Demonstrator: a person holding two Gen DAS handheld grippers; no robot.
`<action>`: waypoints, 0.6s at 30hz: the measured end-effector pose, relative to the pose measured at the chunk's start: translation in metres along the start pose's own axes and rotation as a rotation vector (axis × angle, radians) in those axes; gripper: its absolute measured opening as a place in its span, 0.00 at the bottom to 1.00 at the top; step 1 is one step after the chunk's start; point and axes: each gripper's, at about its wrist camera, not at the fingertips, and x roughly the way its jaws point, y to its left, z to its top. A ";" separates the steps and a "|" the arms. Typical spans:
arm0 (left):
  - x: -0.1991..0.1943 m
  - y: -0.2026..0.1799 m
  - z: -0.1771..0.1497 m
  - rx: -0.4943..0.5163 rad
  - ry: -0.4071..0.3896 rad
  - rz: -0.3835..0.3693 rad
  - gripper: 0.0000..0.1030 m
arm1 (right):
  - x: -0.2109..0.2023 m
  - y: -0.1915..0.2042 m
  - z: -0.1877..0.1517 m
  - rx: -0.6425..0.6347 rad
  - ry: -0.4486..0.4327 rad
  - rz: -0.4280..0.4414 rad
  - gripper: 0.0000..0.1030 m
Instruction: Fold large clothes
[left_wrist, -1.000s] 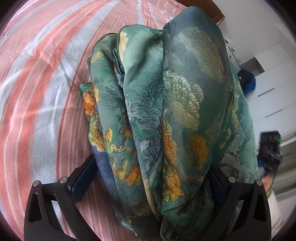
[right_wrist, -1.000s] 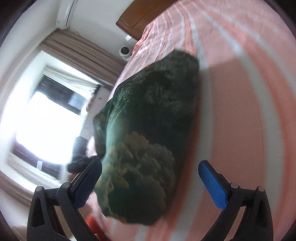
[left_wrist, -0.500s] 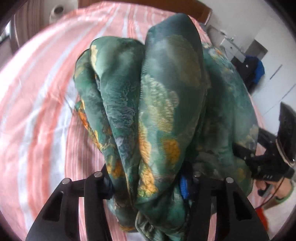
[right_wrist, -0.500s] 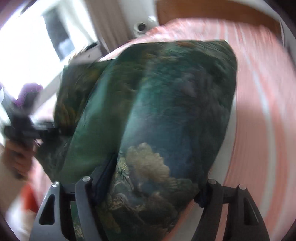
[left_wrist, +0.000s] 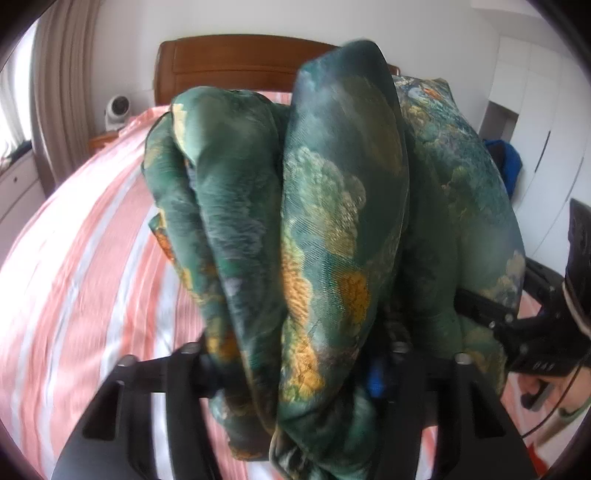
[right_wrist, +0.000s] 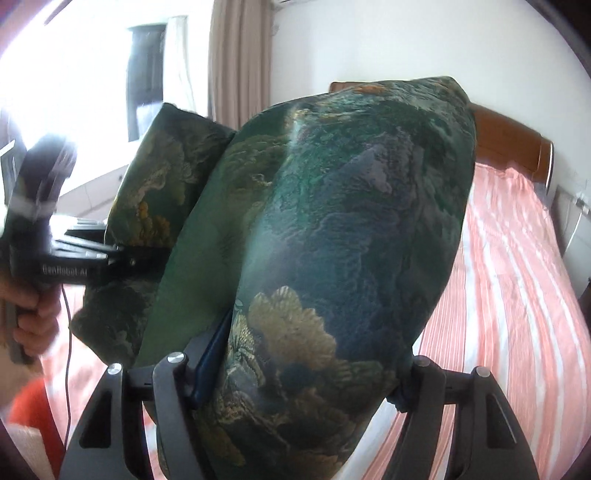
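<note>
Evidently both tongs grip one folded green garment (left_wrist: 332, 229), held up over the bed (left_wrist: 92, 277) so it keeps its folds. Left tongs (left_wrist: 295, 354) are opening yet pinch thick folds; right tongs (right_wrist: 295, 373) clamp its other end.

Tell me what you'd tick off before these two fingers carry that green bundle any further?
1. Left gripper has the green patterned garment bunched between its fingers: ok, though its jaws are opening.
2. Right gripper clamps a thick fold of the garment: ok.
3. Garment lifted off the striped bedsheet: cannot tell, its lower edge is hidden.
4. Folds even and tidy: not ok, they look bunched and rolled.
5. Landing spot on the bed clear: ok, bare sheet shows beside the bundle.
</note>
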 end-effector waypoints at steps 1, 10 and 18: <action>0.020 0.004 0.013 0.001 0.020 0.001 0.87 | 0.010 -0.013 0.007 0.032 0.011 0.018 0.71; 0.058 0.080 -0.035 -0.211 0.055 0.058 0.97 | 0.059 -0.076 -0.015 0.233 0.115 -0.086 1.00; -0.040 0.009 -0.065 0.036 -0.143 0.304 1.00 | -0.040 -0.013 -0.057 0.052 0.037 -0.186 1.00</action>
